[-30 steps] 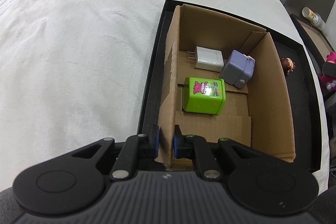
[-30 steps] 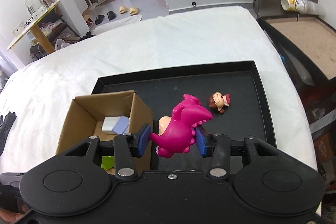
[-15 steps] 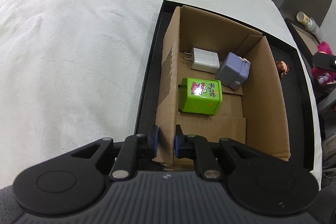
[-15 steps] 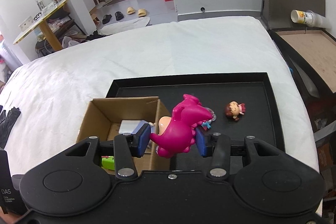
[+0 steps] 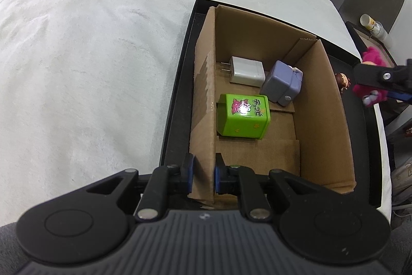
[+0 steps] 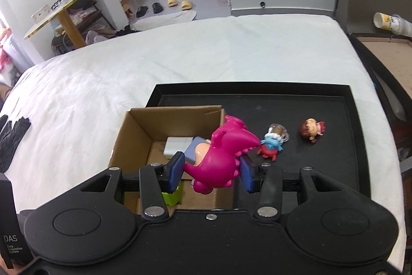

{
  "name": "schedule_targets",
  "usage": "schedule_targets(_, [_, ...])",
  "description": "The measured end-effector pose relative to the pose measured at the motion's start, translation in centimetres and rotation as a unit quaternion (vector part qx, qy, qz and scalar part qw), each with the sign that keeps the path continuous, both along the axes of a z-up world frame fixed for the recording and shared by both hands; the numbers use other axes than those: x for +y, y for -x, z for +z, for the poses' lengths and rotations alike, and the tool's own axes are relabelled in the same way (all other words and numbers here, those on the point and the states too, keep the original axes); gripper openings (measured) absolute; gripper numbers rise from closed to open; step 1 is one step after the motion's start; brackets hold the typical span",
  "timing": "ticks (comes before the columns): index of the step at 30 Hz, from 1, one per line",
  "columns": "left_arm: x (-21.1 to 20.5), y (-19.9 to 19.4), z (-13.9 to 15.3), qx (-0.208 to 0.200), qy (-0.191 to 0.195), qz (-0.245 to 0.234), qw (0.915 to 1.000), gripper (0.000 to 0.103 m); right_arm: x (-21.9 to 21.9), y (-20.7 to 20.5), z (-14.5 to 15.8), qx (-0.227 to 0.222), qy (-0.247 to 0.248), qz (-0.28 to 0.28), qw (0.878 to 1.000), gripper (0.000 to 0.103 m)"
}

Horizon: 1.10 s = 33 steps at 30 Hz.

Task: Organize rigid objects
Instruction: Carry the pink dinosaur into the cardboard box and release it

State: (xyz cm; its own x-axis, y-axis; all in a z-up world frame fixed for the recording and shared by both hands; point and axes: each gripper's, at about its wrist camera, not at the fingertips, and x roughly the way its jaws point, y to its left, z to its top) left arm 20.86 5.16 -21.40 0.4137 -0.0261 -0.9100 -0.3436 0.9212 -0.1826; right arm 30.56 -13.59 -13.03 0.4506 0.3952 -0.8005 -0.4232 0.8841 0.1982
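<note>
My left gripper (image 5: 203,173) is shut on the left wall of an open cardboard box (image 5: 203,99) that stands in a black tray (image 5: 177,84). Inside the box lie a green cube (image 5: 243,119), a white charger (image 5: 247,70) and a lilac block (image 5: 282,84). My right gripper (image 6: 211,173) is shut on a magenta dinosaur toy (image 6: 224,156), held above the box's right wall (image 6: 219,117). The toy shows at the right edge of the left wrist view (image 5: 373,94).
On the tray (image 6: 334,172) right of the box lie a small blue and red figure (image 6: 270,144) and a brown-haired doll (image 6: 311,130). The tray sits on a white cloth (image 6: 180,63). A paper cup (image 6: 388,22) lies on a side table.
My right gripper has carried the dinosaur toy left, from above the tray to above the box's right wall. The small blue figure has come into view. The left gripper still holds the box wall.
</note>
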Motion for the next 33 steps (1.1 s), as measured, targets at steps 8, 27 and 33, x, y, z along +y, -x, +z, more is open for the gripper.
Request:
schedule_targets(8, [0.3,-0.1,-0.1,0.0,0.007,0.002,1.0,0.014,2.6,0.3,-1.2,0.019,0.017,0.035,0.999,0.046])
schedule_targets(27, [0.0,-0.1,-0.1,0.002,0.005,0.002,1.0,0.015,-0.9,0.1,-0.1,0.016,-0.002,0.02,1.0,0.047])
schedule_targets(33, [-0.1,-0.2,-0.1,0.004,0.0,0.002,1.0,0.015,-3.3,-0.3,-0.4,0.019,-0.007,0.003,1.0,0.049])
